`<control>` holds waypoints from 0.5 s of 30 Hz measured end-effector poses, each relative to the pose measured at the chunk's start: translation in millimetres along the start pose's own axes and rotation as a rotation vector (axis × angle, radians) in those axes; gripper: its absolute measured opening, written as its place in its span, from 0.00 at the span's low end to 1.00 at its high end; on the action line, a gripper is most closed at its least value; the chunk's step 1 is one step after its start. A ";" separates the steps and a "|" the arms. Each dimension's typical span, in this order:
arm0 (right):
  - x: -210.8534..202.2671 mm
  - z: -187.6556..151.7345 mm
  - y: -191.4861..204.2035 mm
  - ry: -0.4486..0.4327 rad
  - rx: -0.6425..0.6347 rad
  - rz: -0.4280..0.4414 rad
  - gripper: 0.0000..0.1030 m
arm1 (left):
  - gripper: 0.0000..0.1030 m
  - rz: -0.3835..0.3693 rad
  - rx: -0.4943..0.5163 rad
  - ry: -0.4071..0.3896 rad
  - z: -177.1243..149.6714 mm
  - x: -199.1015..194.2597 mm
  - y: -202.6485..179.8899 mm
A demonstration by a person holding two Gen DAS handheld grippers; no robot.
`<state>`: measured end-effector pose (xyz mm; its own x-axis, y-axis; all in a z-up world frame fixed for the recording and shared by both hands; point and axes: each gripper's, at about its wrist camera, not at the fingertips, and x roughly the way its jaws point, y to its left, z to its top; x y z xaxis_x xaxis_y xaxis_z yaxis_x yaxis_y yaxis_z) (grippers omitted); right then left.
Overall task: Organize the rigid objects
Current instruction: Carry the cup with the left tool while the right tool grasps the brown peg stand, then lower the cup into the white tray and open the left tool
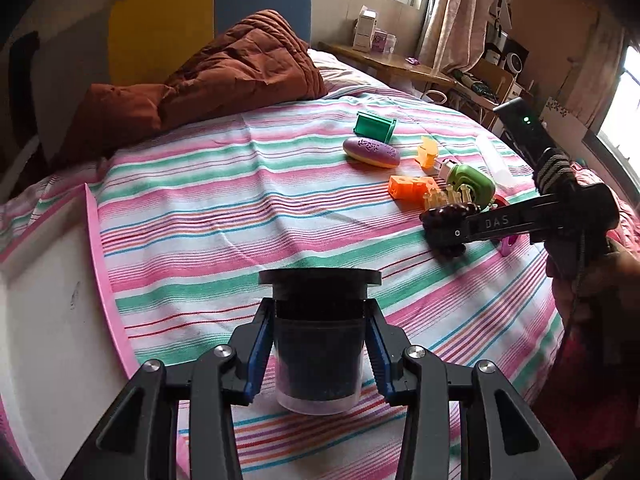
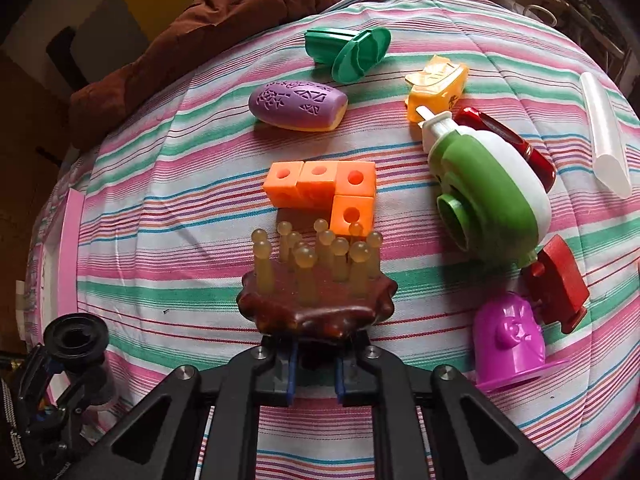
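Observation:
My left gripper (image 1: 319, 346) is shut on a dark jar with a black lid (image 1: 319, 320), held just above the striped bedsheet; it also shows in the right wrist view (image 2: 76, 338). My right gripper (image 2: 316, 364) is shut on a brown massager with yellowish knobbed pegs (image 2: 316, 296); it also shows in the left wrist view (image 1: 448, 220). Ahead of it lie orange linked cubes (image 2: 320, 184), a purple oval case (image 2: 298, 106), a green stand (image 2: 348, 54), a yellow piece (image 2: 436, 88), a green-and-white turbine toy (image 2: 488, 196), a purple dome (image 2: 508, 336) and red pieces (image 2: 556, 280).
A pink-rimmed white tray (image 1: 44, 288) lies at the left of the bed. A brown quilt (image 1: 224, 68) is piled at the head. A white tube (image 2: 604, 128) lies at the far right. A wooden side table (image 1: 384, 60) stands beyond the bed.

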<state>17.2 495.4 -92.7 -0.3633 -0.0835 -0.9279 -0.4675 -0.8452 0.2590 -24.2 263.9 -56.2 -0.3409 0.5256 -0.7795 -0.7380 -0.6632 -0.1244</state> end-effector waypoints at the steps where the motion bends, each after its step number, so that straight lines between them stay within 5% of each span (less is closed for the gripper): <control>1: 0.3 0.3 -0.9 0.001 0.004 0.005 0.12 | 0.42 0.004 0.002 -0.013 -1.1 -6.5 0.0; 8: 3.1 -4.4 1.6 -0.022 -0.033 -0.015 0.10 | 0.42 0.009 -0.064 -0.081 -7.8 -46.9 20.7; 15: 3.0 -8.3 17.7 -0.036 -0.141 -0.106 0.10 | 0.42 0.085 -0.201 -0.128 -18.6 -84.9 81.3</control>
<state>14.5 475.8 -93.1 -0.3477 0.0266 -0.9372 -0.3879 -0.9141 0.1180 -44.5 155.5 -11.5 -0.4774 0.5181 -0.7097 -0.5773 -0.7938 -0.1912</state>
